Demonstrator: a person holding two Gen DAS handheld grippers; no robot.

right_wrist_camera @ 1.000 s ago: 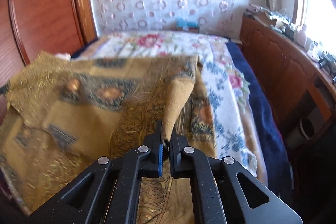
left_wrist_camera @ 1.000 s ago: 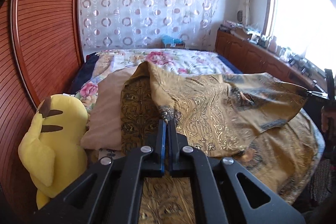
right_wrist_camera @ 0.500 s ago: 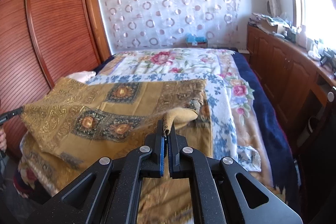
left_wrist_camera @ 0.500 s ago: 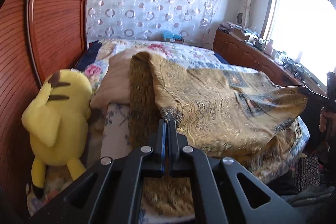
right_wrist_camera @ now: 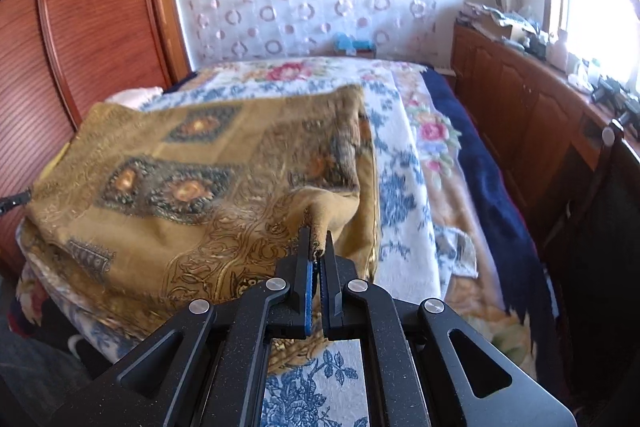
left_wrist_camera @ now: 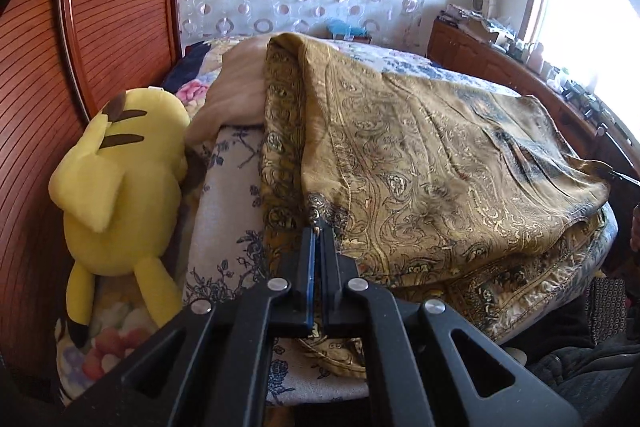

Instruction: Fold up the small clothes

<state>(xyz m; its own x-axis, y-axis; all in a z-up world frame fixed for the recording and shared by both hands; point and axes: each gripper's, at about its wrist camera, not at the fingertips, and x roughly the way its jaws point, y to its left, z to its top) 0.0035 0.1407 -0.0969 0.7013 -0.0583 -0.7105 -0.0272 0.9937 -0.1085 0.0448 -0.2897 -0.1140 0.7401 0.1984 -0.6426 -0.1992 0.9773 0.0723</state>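
Observation:
A gold paisley cloth [left_wrist_camera: 432, 163] lies doubled over itself across the bed. My left gripper [left_wrist_camera: 318, 231] is shut on its near left corner, low over the bed. In the right wrist view the same gold cloth [right_wrist_camera: 192, 179] spreads leftward, and my right gripper [right_wrist_camera: 317, 241] is shut on its near right corner, which stands up in a small peak. The tip of the right gripper [left_wrist_camera: 616, 175] shows at the cloth's far right corner in the left wrist view. The tip of the left gripper [right_wrist_camera: 14, 201] pokes in at the left edge of the right wrist view.
A yellow plush toy [left_wrist_camera: 120, 183] lies against the wooden wardrobe [left_wrist_camera: 100, 27] on the left. A beige pillow [left_wrist_camera: 236, 91] sits behind the cloth. The floral bedspread [right_wrist_camera: 404, 163] covers the bed; a wooden cabinet [right_wrist_camera: 532, 123] with clutter runs under the window at right.
Both grippers have drawn the held corners toward the bed's near edge and lower. The upper layer now lies flatter over the lower one, and more of the floral bedspread shows beyond it.

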